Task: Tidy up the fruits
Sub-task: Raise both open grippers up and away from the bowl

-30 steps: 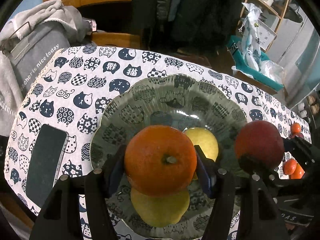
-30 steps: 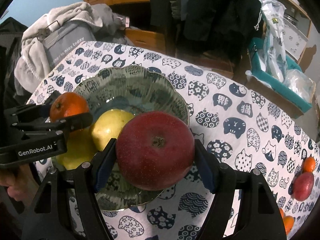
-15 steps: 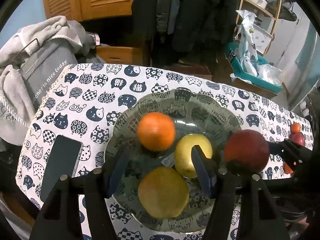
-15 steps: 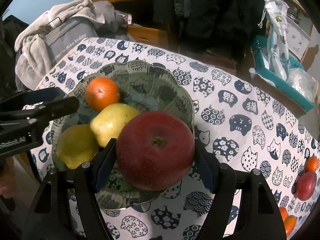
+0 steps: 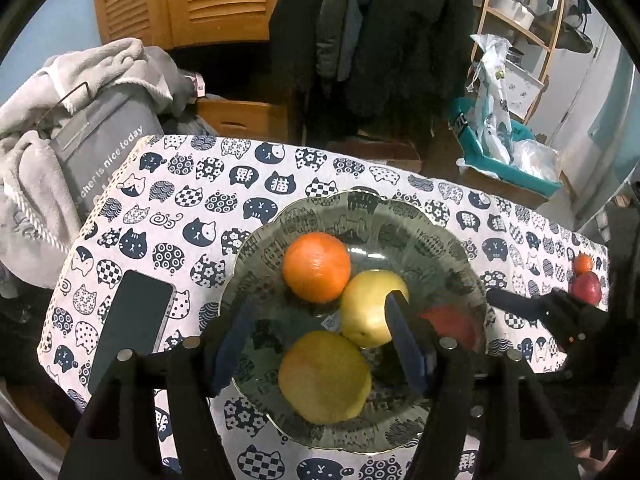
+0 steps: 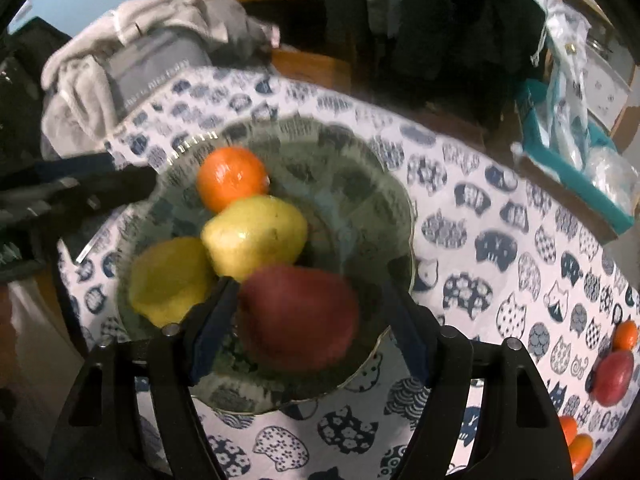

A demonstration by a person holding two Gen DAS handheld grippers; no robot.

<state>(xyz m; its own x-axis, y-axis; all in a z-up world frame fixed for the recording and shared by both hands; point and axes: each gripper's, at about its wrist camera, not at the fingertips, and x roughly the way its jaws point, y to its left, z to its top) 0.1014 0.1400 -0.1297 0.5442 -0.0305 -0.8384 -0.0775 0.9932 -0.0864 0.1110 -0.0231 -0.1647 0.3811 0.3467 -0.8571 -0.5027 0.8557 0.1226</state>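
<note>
Four fruits in the glass bowl (image 5: 352, 195), four loose at the counter's (image 5: 180, 200) right end.
Bowl: one orange (image 5: 316, 266), two yellow fruits (image 5: 368, 304), one red apple (image 6: 298, 316). Loose: three small oranges (image 6: 626, 334), one red fruit (image 6: 612, 372). The left gripper (image 5: 320, 304), whose jaws have just been opening, holds nothing. The right gripper (image 6: 310, 282) stands open around the blurred apple, which may roll over the shallow near rim or knock its neighbours.

In the right wrist view the red apple (image 6: 298, 316) between the jaws is smeared by motion blur; whether the pads touch it cannot be told. In the left wrist view it shows only partly, behind the right-hand finger (image 5: 404, 336).
</note>
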